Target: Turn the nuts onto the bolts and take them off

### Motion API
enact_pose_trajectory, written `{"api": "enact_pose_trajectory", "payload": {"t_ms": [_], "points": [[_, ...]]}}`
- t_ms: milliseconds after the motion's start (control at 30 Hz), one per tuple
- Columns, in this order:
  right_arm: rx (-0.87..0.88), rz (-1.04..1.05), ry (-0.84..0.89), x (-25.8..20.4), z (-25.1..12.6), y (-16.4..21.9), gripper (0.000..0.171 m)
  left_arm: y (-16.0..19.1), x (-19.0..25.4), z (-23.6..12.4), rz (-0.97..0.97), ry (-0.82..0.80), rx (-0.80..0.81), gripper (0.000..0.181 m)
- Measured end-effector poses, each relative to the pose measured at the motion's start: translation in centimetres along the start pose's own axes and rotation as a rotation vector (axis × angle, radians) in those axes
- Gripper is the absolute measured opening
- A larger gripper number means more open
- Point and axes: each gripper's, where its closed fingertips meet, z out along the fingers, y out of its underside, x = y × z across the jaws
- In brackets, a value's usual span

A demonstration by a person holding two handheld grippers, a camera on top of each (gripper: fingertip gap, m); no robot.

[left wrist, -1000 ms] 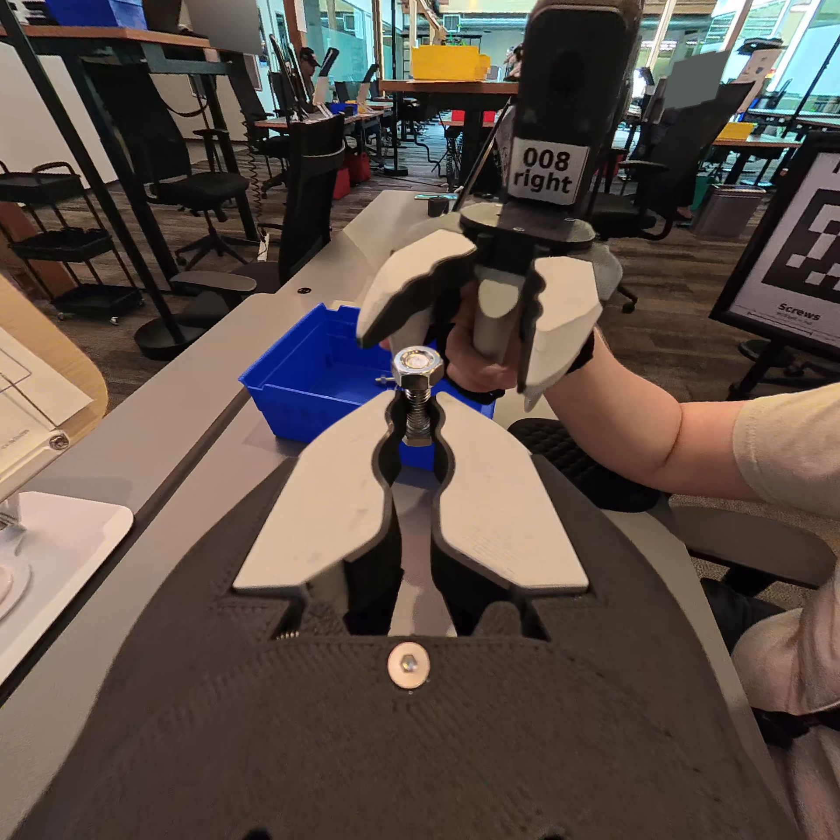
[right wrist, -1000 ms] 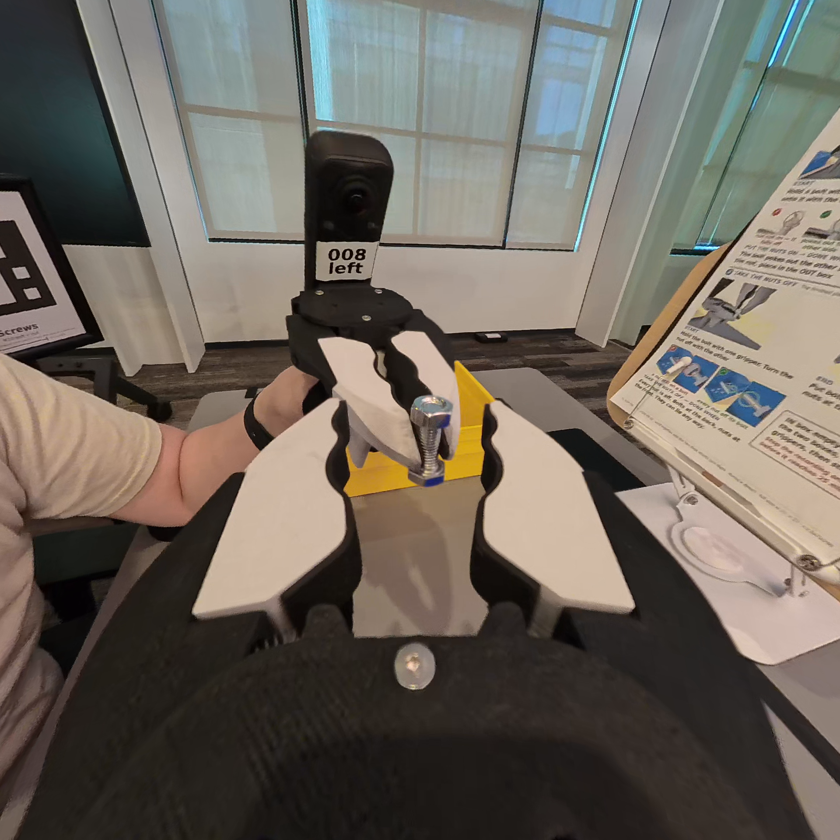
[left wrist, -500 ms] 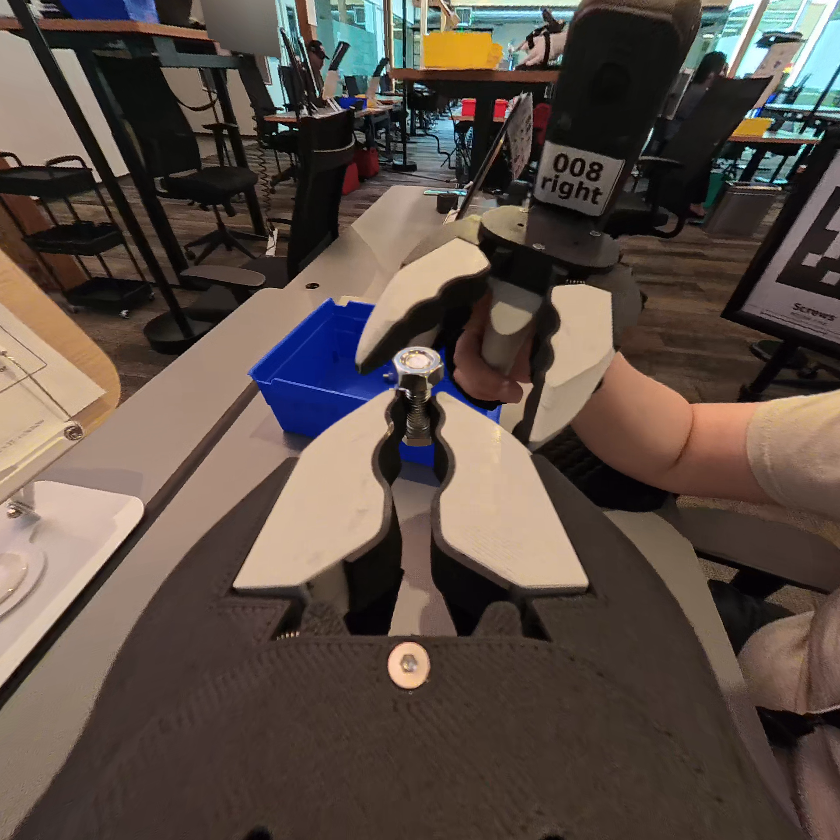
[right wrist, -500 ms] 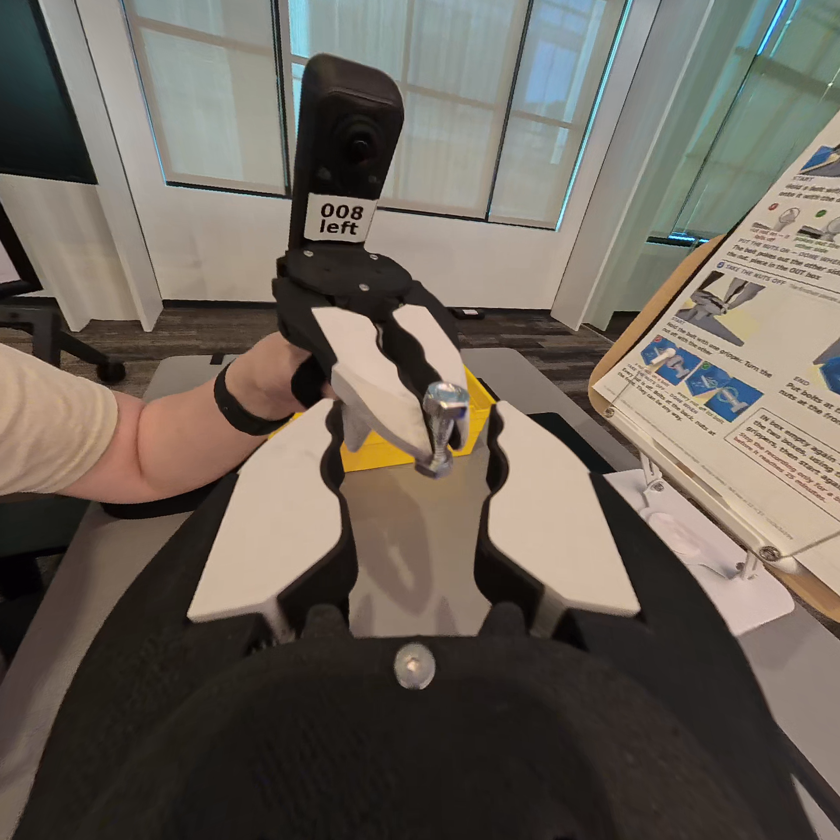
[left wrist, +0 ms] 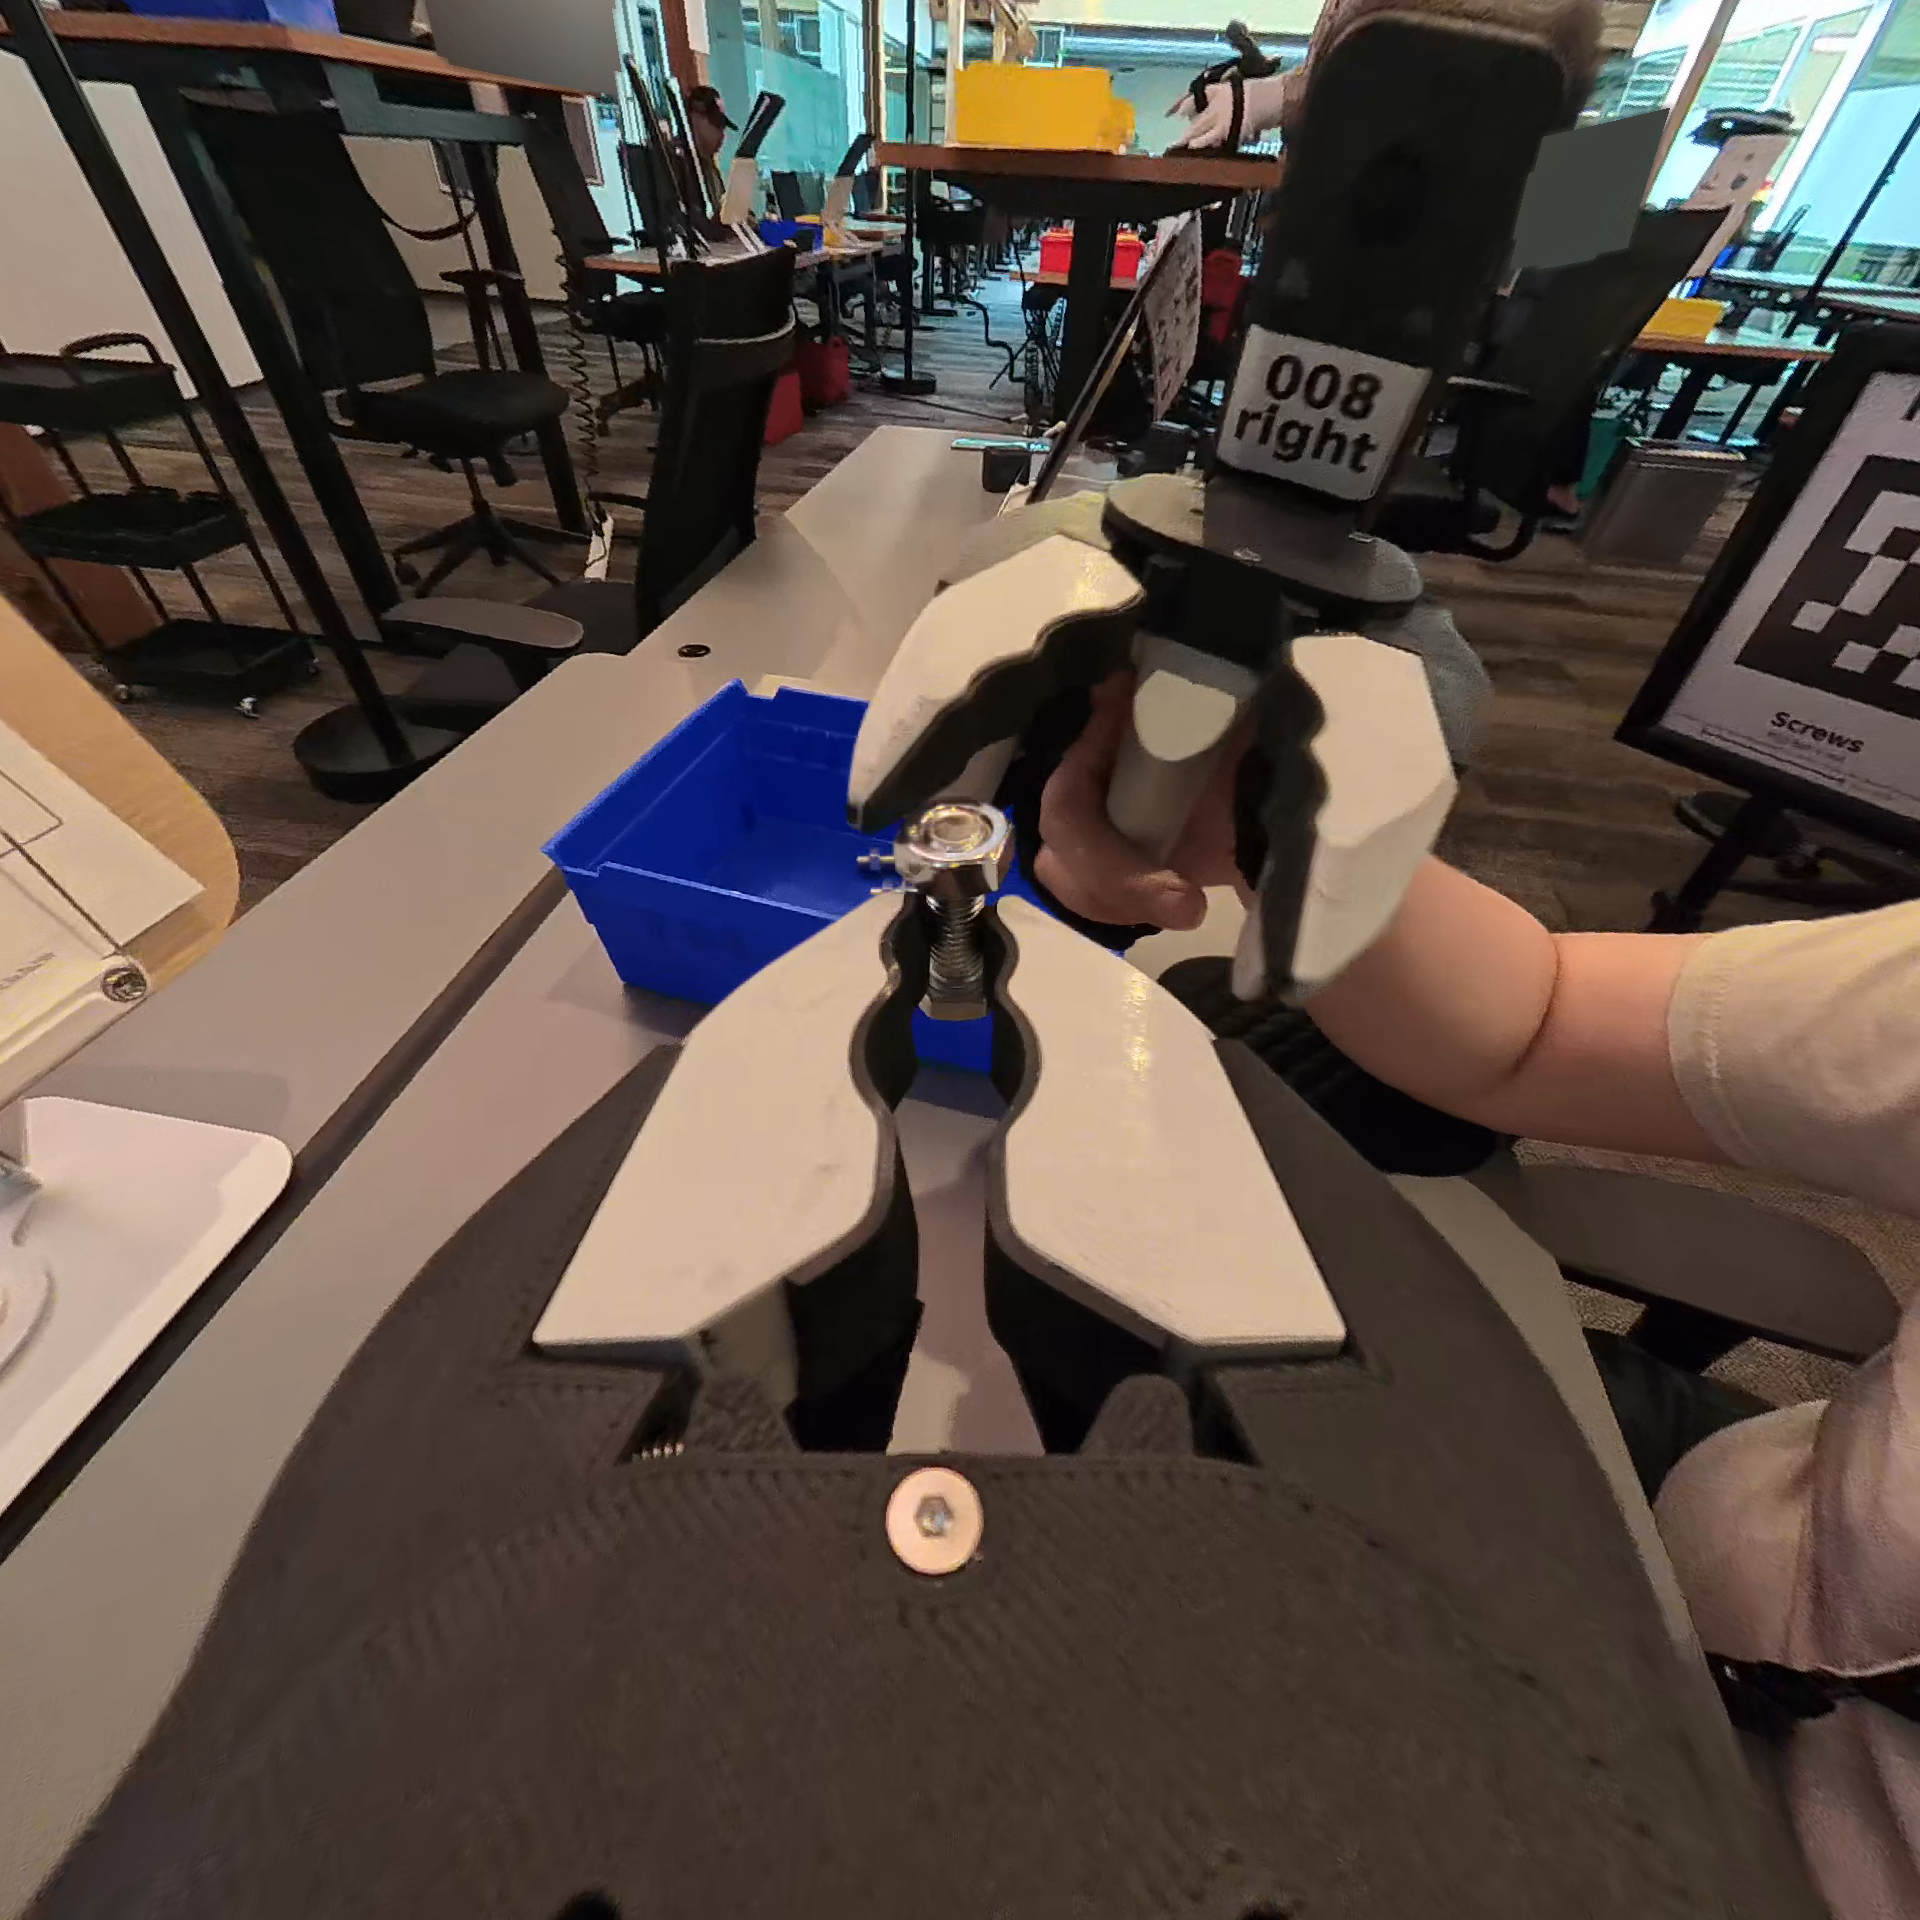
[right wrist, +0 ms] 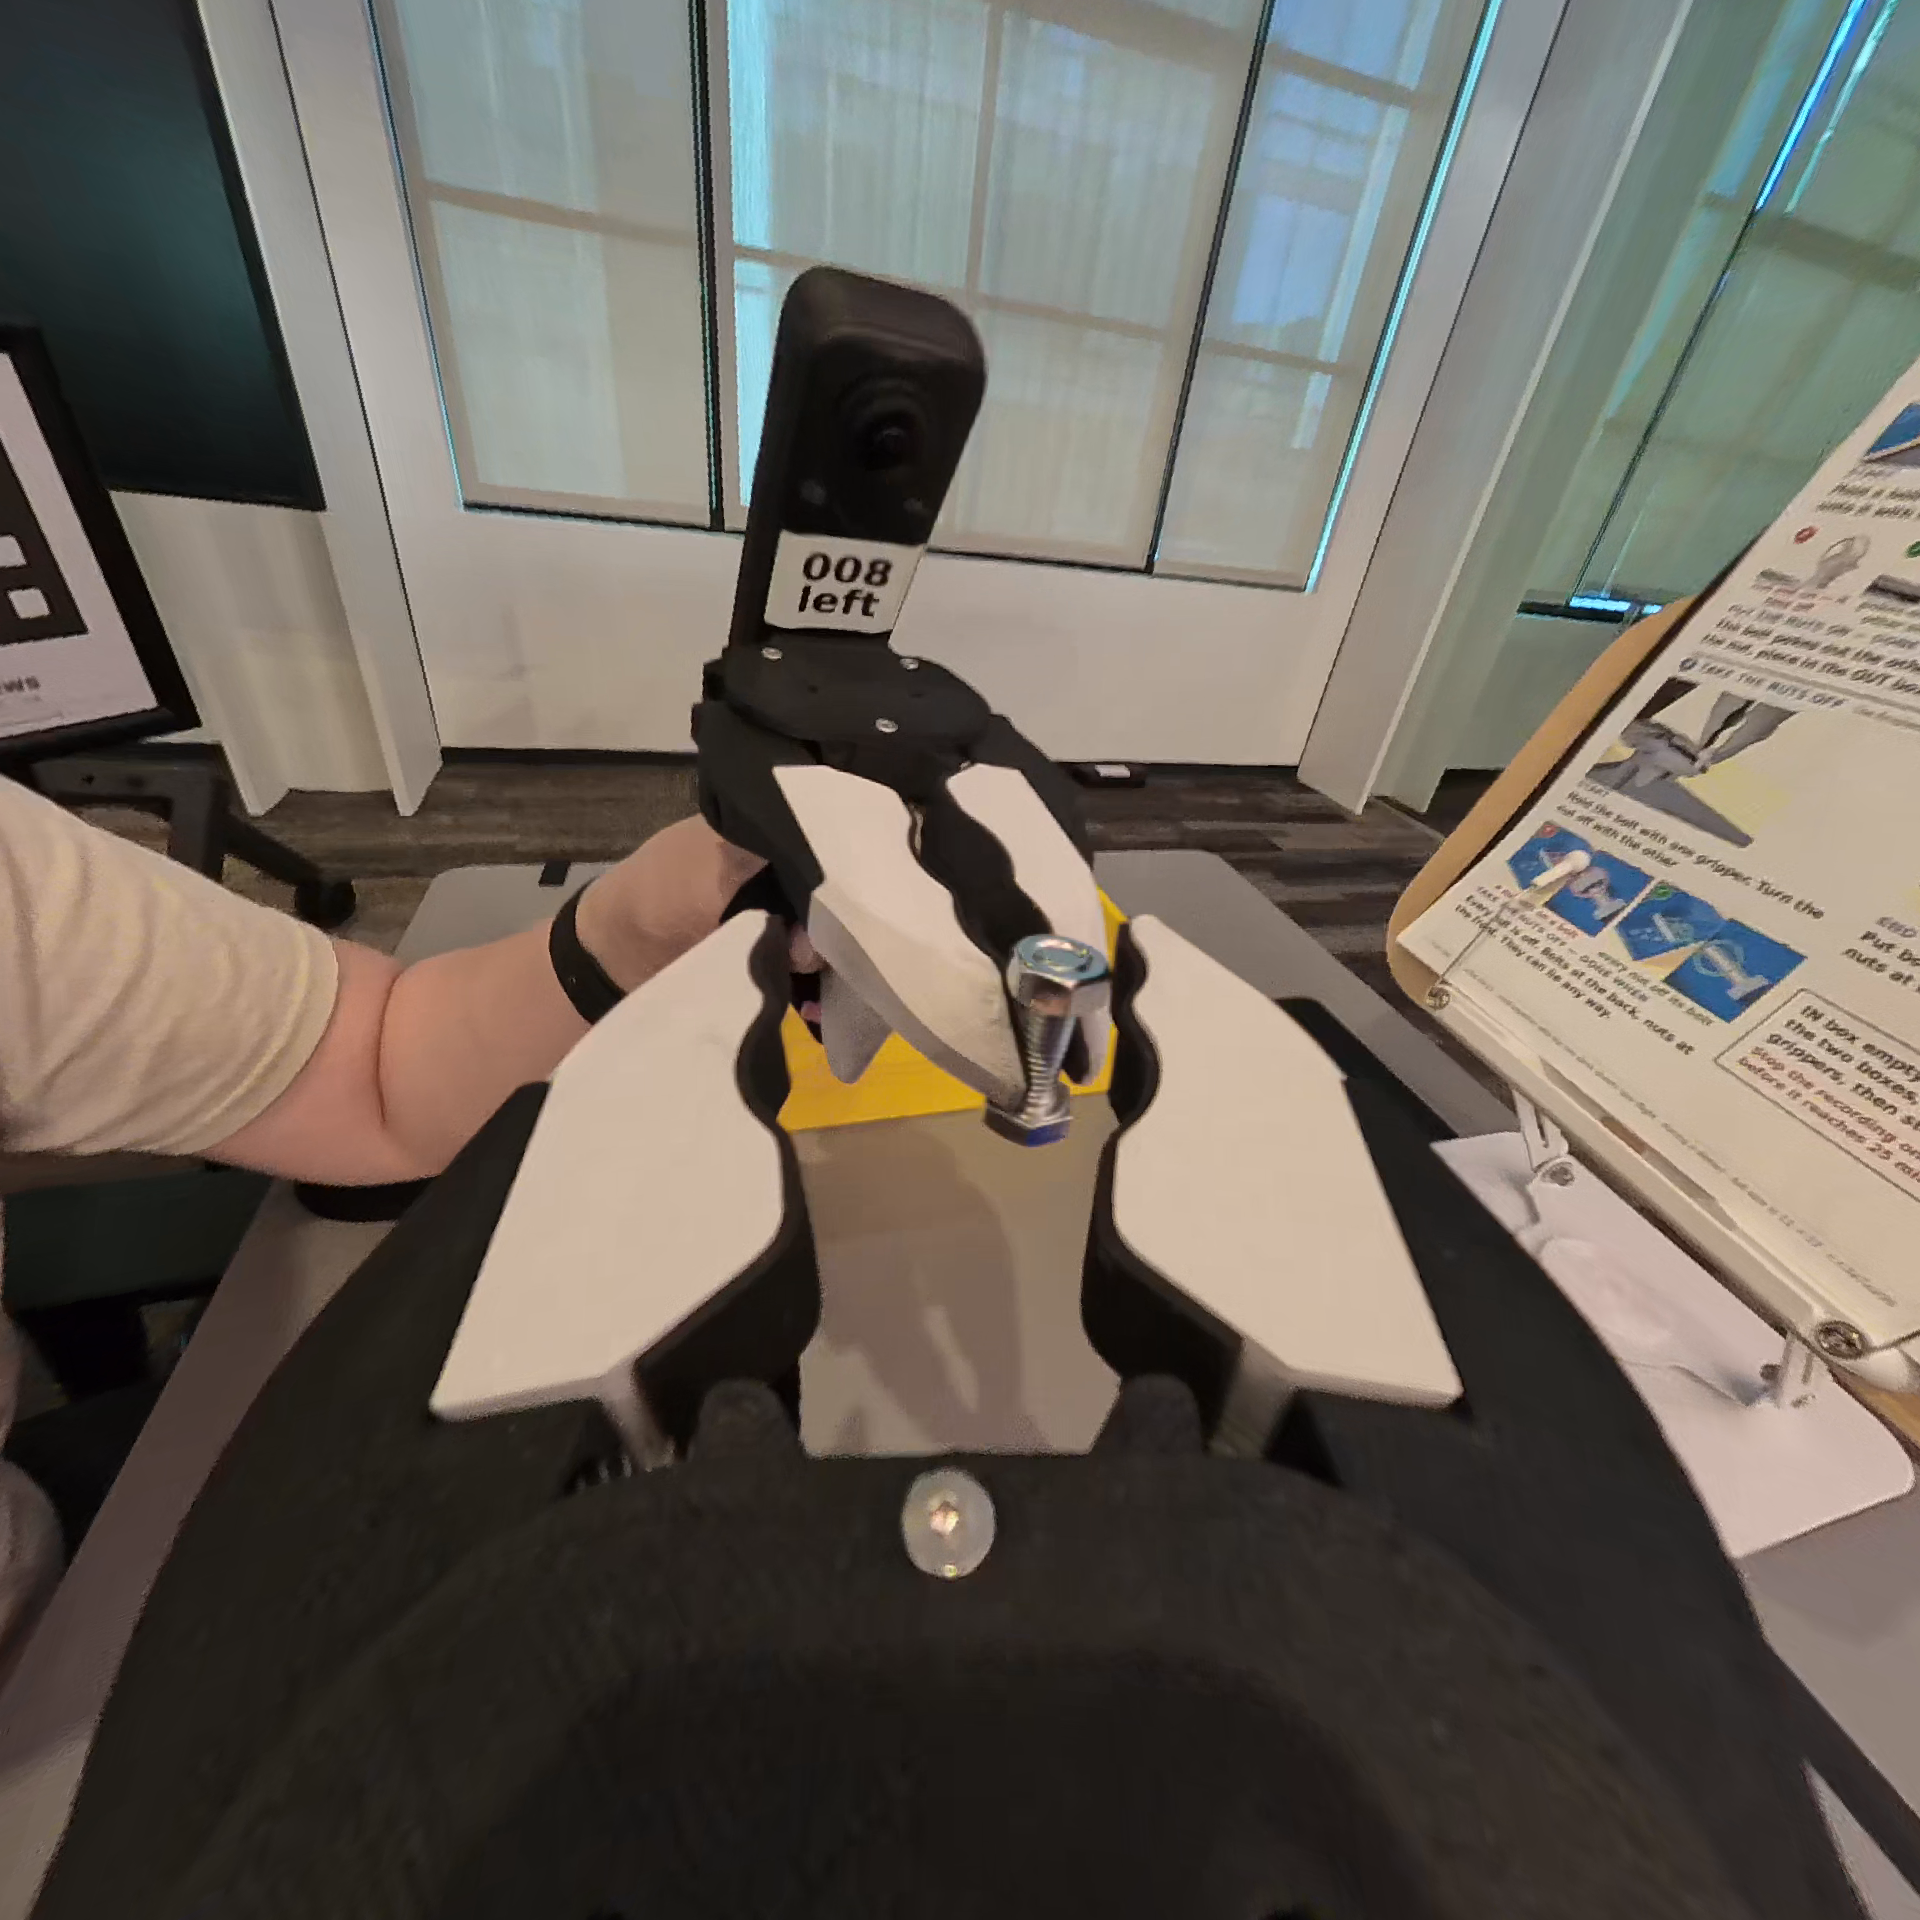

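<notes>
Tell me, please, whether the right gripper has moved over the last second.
Yes: against the blue bin, unchanged in the left wrist view, the right gripper has shifted slightly rightward.

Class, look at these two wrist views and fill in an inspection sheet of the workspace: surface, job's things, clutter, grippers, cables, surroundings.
Surface: grey table, mostly bare.
Job's things: bolt held upright, head at the bottom, nut at the upper end of its thread; blue bin and yellow bin on the table.
Clutter: instruction sheet on a stand; black pad.
Grippers: left gripper shut on the bolt; right gripper open, its upper finger just over the nut.
Cables: coiled cord behind, off the table.
Surroundings: office chairs, desks, windows, framed marker sign.
</notes>
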Motion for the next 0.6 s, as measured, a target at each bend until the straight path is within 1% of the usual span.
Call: {"api": "enact_pose_trajectory", "payload": {"t_ms": [33,100,167,267,333,500,567,600], "points": [[-0.014,-0.014,0.0,-0.1,0.0,0.1,0.067,0.0,-0.2,0.0,-0.001,-0.01,0.0,0.009],[-0.018,-0.055,0.002,-0.2,-0.5,-0.1,0.053,-0.2,-0.9,-0.6,-0.019,-0.024,0.014,0.009],[-0.001,-0.041,-0.037,-0.5,-1.4,-0.7,0.039,-0.6,-2.0,-1.4,-0.036,-0.064,0.047,0.009],[0.033,-0.019,0.015,0.6,-1.9,-1.3,0.042,-0.7,-2.0,-1.9,-0.059,-0.04,0.051,0.009],[0.032,-0.037,0.037,1.1,-1.8,-1.1,0.049,-0.5,-1.7,-1.6,-0.045,-0.03,0.032,0.009],[-0.056,-0.149,0.056,1.1,-0.6,1.0,0.059,-0.1,-1.2,-1.4,-0.063,0.012,0.008,0.009],[-0.091,-0.124,0.046,1.2,-0.2,1.9,0.059,0.0,-0.9,-1.5,-0.076,0.037,-0.006,0.009],[-0.089,-0.098,0.013,1.0,0.0,2.2,0.059,-0.1,-0.8,-1.7,-0.077,0.045,-0.002,0.009]]}}
